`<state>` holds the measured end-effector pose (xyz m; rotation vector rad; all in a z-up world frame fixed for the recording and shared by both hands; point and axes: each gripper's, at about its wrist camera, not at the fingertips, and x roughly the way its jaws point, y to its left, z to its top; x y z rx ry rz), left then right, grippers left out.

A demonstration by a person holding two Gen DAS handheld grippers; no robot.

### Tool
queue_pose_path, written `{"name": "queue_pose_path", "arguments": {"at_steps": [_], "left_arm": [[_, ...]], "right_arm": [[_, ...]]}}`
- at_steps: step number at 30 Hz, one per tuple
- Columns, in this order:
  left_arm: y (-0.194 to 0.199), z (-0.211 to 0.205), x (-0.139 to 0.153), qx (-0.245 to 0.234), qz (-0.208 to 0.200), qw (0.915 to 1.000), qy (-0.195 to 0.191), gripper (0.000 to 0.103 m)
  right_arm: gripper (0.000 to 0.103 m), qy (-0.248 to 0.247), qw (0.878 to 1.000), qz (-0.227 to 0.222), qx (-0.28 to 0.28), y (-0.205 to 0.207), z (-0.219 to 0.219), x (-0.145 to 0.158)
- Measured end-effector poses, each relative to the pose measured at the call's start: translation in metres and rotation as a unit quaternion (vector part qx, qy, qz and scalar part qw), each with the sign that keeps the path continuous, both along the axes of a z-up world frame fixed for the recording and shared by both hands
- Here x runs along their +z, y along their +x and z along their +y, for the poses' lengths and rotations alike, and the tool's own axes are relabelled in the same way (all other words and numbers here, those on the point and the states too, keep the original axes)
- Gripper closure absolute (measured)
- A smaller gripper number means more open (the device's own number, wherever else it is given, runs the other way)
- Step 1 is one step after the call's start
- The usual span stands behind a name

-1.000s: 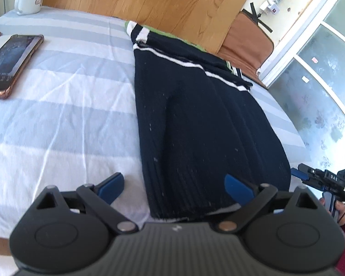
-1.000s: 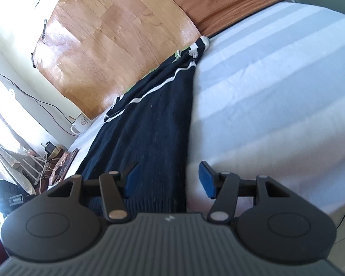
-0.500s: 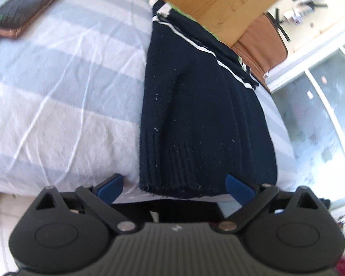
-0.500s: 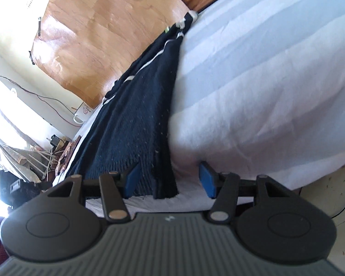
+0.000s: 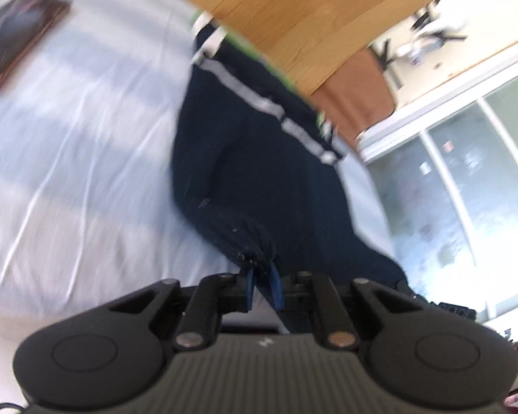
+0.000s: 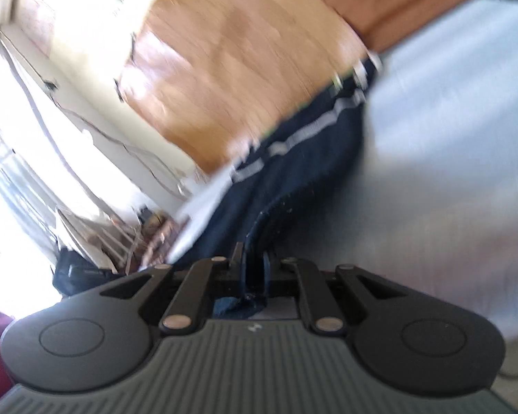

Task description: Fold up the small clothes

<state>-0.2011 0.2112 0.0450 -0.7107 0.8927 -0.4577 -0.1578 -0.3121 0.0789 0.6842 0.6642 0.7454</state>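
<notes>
Sweater [image 5: 259,158] on striped bedsheet [image 5: 79,158], wood headboard [image 5: 314,10] behind; both jaws pinching its hem.

Daylight strong — glare blows out the window [image 6: 13,179] left of my right tool. Both views motion-blurred, fisheye-bent at edges; only my tool bodies sharp.
</notes>
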Motion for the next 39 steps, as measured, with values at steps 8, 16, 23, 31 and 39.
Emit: {"name": "queue_pose_path", "arguments": {"at_steps": [8, 16, 23, 31, 39], "left_arm": [[0.089, 0.006, 0.029, 0.03, -0.047, 0.9984, -0.008, 0.095], [0.207, -0.007, 0.023, 0.076, -0.015, 0.9939, 0.078, 0.059], [0.165, 0.009, -0.002, 0.068, -0.01, 0.995, 0.072, 0.026], [0.156, -0.004, -0.013, 0.05, 0.019, 0.9963, 0.068, 0.084], [0.152, -0.002, -0.009, 0.022, 0.04, 0.989, 0.141, 0.09]], "right_arm": [[0.091, 0.005, 0.999, 0.009, -0.043, 0.087, 0.009, 0.029], [0.068, -0.076, 0.988, 0.059, -0.122, 0.211, 0.041, 0.016], [0.039, -0.092, 0.985, 0.063, -0.129, 0.174, 0.01, 0.006], [0.046, -0.071, 0.989, 0.092, -0.094, 0.133, 0.02, -0.013], [0.094, -0.21, 0.972, 0.065, -0.087, 0.124, 0.031, 0.005]]}}
